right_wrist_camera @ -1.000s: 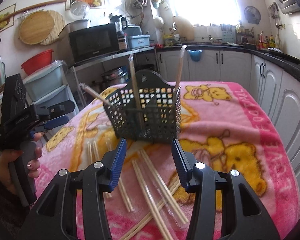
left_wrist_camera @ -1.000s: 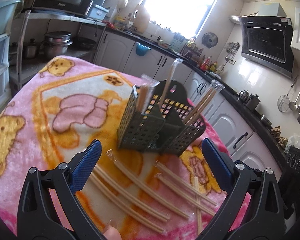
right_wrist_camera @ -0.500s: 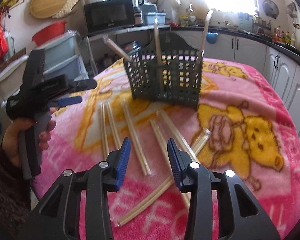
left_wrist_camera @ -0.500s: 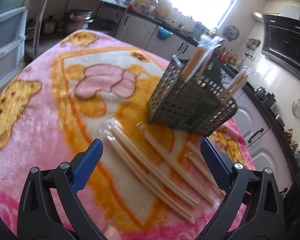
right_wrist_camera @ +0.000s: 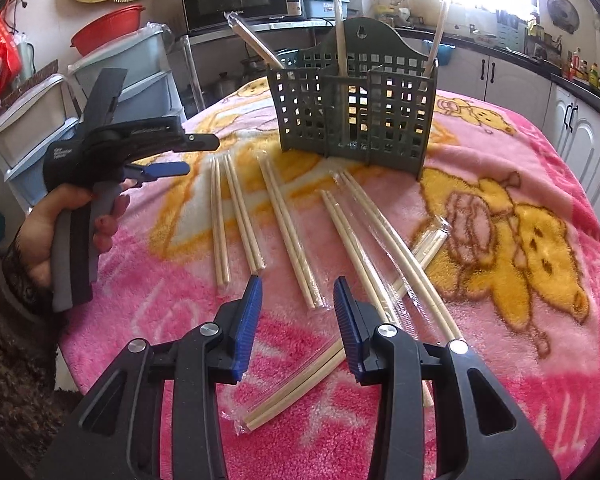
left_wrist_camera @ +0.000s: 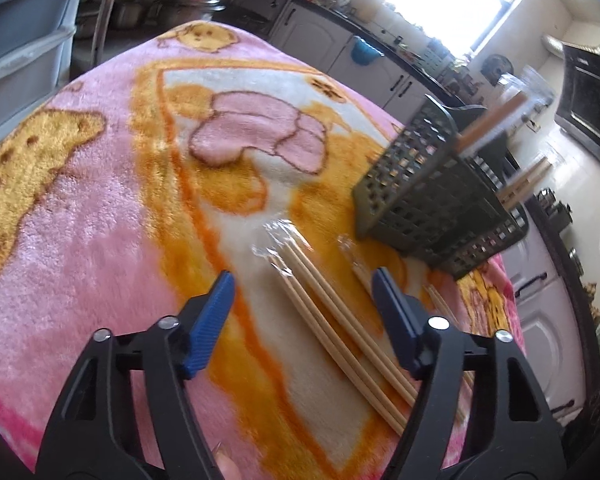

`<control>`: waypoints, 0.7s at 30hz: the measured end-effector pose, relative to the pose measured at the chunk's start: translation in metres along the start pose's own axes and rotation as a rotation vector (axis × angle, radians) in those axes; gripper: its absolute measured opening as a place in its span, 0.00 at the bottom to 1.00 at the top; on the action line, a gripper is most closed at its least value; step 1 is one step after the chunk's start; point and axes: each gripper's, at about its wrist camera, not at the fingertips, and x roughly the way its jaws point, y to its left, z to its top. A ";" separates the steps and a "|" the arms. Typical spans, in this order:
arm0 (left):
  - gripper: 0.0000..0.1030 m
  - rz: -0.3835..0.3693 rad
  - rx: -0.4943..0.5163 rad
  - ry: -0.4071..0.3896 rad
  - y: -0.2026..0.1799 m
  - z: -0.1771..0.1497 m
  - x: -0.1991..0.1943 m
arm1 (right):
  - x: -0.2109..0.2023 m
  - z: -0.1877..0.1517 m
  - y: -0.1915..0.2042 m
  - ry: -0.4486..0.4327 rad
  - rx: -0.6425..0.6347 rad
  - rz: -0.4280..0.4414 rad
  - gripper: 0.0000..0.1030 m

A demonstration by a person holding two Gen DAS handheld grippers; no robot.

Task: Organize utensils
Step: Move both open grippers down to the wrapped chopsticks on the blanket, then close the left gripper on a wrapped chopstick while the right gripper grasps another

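We hold a gripper in each hand over a tabletop covered by a pink blanket (right_wrist_camera: 520,152) with bear prints.

The left gripper (left_wrist_camera: 304,292) points down at two wrapped chopstick pairs (left_wrist_camera: 340,336) lying side by side on the blanket. Its jaws are closing and still stand fairly wide; the pairs show between the blue pads, but we see no pad pressing on them. In the right view the same gripper (right_wrist_camera: 198,154) sits in the left hand (right_wrist_camera: 64,224) off to the left, above the blanket edge.

The right gripper (right_wrist_camera: 298,284) hangs above the loose chopsticks, jaws partly open, nothing gripped. The near end of one pair (right_wrist_camera: 290,224) lies just ahead of the gap.

The grey-green lattice holder (right_wrist_camera: 356,108) stands upright on the blanket, beyond the loose pairs. Three wrapped pairs stand in it (one leaning left, two near upright). About seven more wrapped pairs lie on the blanket in front of it, mostly fanned side by side; one curved pair (right_wrist_camera: 296,388) lies crosswise nearest us.
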 end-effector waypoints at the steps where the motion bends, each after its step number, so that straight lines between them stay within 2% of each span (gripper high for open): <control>1: 0.53 -0.003 -0.008 0.003 0.002 0.002 0.002 | 0.001 0.000 0.000 0.004 -0.001 0.000 0.34; 6: 0.35 -0.019 -0.056 0.022 0.013 0.011 0.015 | 0.007 0.001 0.000 0.024 -0.009 0.004 0.34; 15: 0.20 -0.007 -0.078 0.025 0.021 0.017 0.027 | 0.017 0.000 -0.001 0.061 -0.003 0.002 0.31; 18: 0.16 -0.006 -0.079 0.025 0.023 0.017 0.028 | 0.022 0.000 -0.004 0.072 0.003 -0.002 0.26; 21: 0.13 -0.007 -0.083 0.025 0.026 0.017 0.028 | 0.027 -0.001 -0.005 0.087 0.009 -0.005 0.16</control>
